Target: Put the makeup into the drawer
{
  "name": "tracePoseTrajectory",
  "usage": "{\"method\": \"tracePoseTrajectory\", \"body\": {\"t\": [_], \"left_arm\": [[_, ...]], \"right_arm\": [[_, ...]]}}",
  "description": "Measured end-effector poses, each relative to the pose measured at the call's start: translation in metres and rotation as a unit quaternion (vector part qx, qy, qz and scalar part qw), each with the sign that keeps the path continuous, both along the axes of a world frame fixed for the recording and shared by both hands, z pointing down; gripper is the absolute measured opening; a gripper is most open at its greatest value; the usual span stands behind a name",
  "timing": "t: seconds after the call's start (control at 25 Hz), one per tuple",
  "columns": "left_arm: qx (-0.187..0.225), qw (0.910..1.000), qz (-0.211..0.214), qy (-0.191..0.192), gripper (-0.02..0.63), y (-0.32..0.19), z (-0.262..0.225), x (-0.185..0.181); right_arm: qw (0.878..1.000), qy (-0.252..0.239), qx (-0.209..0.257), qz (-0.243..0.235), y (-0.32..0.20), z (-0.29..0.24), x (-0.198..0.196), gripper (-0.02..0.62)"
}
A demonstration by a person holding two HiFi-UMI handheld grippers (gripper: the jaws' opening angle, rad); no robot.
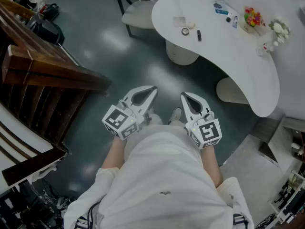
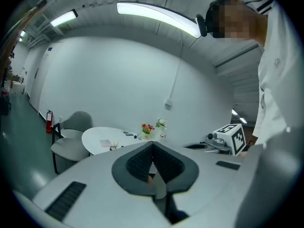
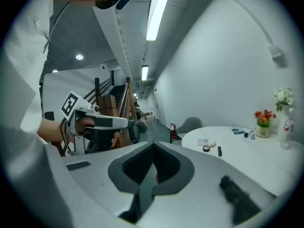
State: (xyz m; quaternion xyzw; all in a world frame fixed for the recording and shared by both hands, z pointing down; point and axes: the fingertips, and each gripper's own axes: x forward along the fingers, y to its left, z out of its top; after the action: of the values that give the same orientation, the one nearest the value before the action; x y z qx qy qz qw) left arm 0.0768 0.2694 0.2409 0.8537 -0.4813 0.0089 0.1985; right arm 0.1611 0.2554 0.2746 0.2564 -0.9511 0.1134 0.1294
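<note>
At the far left of the head view, a wooden stair rail (image 1: 47, 75) is running well off to the left of both sets of jaws and is playing no part in the job. Next comes the left gripper (image 1: 152, 89), which the person is holding close to the body, tipping slightly downward over bare floor. Its own view is showing its jaws clenched tip to tip with nothing caught between them. Just beside it, the right gripper (image 1: 184, 96) is hanging the same way, and its jaws too are pressing together, empty. Ahead of both pairs of jaws and off to their right, well apart from the tips, a white table (image 1: 248, 75) is carrying the makeup. A round compact (image 1: 185, 31), a black stick (image 1: 198, 35) and a pale round piece (image 1: 191, 26) are lying nearest the jaws. A small blue item (image 1: 220, 7) and a few lesser bits are lying further right, near a pot of flowers (image 1: 252, 17). The drawer is not showing in any view. The cluttered shelving (image 1: 290, 185) at the lower right may be hiding one, but it is too small to tell. By the look of things the task is only just beginning. No piece is being gripped, all of it is sitting on the table, and the approach, the pick-ups and the trips to the drawer are all waiting to be done.
</note>
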Motion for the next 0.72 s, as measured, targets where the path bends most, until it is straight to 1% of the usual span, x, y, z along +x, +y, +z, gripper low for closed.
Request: {"method": "tracePoseTrajectory", "body": {"t": [0.2,0.4,0.56,0.72], "left_arm": [[-0.006,1.0,0.005,-0.005,0.008,-0.009,0.002,0.01],[-0.014,0.9999,0.007,-0.006,0.008,-0.013,0.007,0.02],[-0.021,0.9998,0.005,-0.003,0.008,-0.014,0.013,0.029],[-0.029,0.9996,-0.002,-0.001,0.008,-0.017,0.02,0.039]], "right_arm": [[1.0,-0.005,-0.001,-0.008,-0.005,0.001,0.0,0.012],[1.0,-0.012,-0.005,-0.006,-0.009,-0.001,0.003,0.012],[0.999,-0.023,-0.018,-0.023,-0.006,0.001,0.005,0.014],[0.999,-0.03,-0.032,-0.026,-0.01,0.011,0.009,0.014]]}}
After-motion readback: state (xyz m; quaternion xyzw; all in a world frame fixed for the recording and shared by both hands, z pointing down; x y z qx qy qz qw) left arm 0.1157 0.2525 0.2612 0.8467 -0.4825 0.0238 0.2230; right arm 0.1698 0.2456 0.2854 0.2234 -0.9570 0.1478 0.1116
